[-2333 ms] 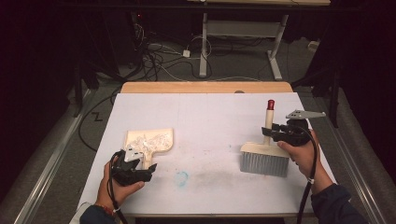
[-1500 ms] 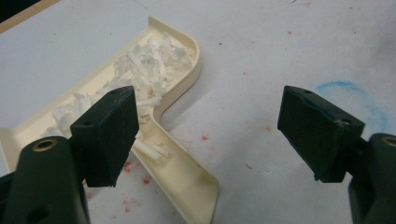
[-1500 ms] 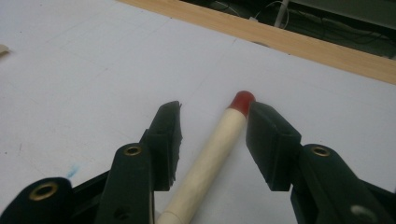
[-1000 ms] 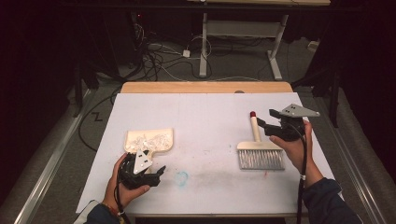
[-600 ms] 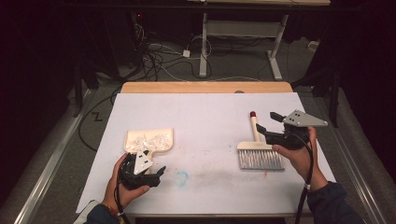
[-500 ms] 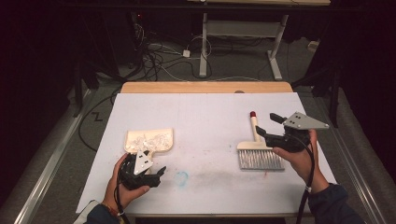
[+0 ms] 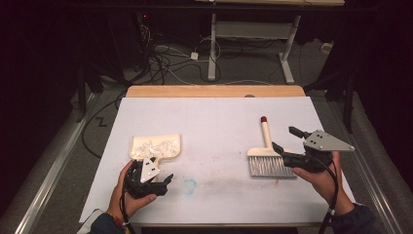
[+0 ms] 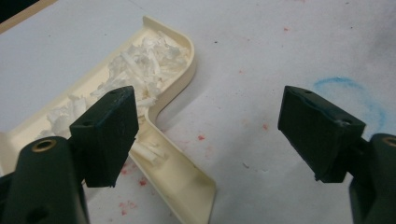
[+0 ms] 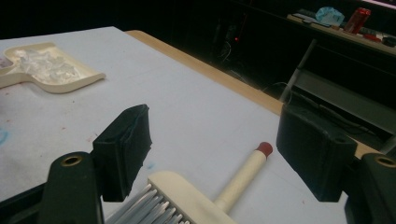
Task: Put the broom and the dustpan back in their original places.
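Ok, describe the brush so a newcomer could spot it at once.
On the white table, look to its right side, just ahead of the right tool. The brush lies flat there: cream head, grey bristles, and a cream handle with a red tip, unlike the scrap-filled dustpan at left.

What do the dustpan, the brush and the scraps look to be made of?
Dustpan: likely moulded plastic, cream, smooth with a slight sheen and rounded rim. Brush: cream body, plastic or painted wood, red-tipped handle; stiff grey bristles, probably synthetic. Scraps: white, thin torn shreds, probably paper.
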Demonstrator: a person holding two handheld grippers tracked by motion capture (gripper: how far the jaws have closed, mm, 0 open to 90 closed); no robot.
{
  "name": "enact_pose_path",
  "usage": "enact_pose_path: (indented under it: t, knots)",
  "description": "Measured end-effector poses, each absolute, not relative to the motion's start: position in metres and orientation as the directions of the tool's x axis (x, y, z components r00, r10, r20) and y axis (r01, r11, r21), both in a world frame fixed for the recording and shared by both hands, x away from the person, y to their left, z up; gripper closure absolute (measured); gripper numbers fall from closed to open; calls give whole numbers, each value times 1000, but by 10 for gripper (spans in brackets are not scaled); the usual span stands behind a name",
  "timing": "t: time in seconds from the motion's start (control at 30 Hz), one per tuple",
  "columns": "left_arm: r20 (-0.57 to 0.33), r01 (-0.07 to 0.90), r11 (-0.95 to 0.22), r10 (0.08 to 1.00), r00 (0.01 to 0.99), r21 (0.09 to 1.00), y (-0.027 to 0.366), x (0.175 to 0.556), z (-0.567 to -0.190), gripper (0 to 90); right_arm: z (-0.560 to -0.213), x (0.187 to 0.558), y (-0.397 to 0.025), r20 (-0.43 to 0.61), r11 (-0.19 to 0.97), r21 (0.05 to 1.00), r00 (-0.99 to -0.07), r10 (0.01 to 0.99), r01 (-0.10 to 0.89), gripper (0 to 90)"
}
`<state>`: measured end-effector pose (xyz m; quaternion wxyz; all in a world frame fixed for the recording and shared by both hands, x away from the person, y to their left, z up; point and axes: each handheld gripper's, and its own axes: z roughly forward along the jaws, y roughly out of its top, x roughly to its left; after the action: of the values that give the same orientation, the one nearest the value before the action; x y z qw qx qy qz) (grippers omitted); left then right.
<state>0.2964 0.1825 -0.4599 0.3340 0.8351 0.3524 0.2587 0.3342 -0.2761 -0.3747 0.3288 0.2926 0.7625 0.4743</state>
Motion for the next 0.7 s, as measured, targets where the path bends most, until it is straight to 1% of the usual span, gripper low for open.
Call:
enact_pose_path:
  t: [0.2, 0.37, 0.57, 0.6, 0.67, 0.7]
  knots:
    - [195, 417, -530, 760, 620, 738, 182, 297, -460, 192, -377, 325, -278, -251, 395, 910, -587, 770, 128, 230]
    - [197, 416, -530, 760, 619, 739, 182, 296, -460, 192, -379, 319, -282, -252, 393, 912, -593, 765, 120, 208]
    - [203, 413, -537, 756, 623, 736, 181, 296, -460, 192, -386, 312, -285, -265, 406, 908, -603, 752, 108, 203]
    - [214, 399, -544, 749, 627, 738, 181, 297, -460, 192, -388, 311, -286, -267, 409, 906, -604, 751, 108, 203]
    - [205, 407, -540, 752, 627, 737, 181, 296, -460, 192, -391, 308, -288, -267, 409, 906, -601, 753, 111, 203]
    - [216, 395, -546, 747, 629, 739, 181, 297, -460, 192, -392, 308, -289, -264, 407, 906, -602, 754, 113, 202]
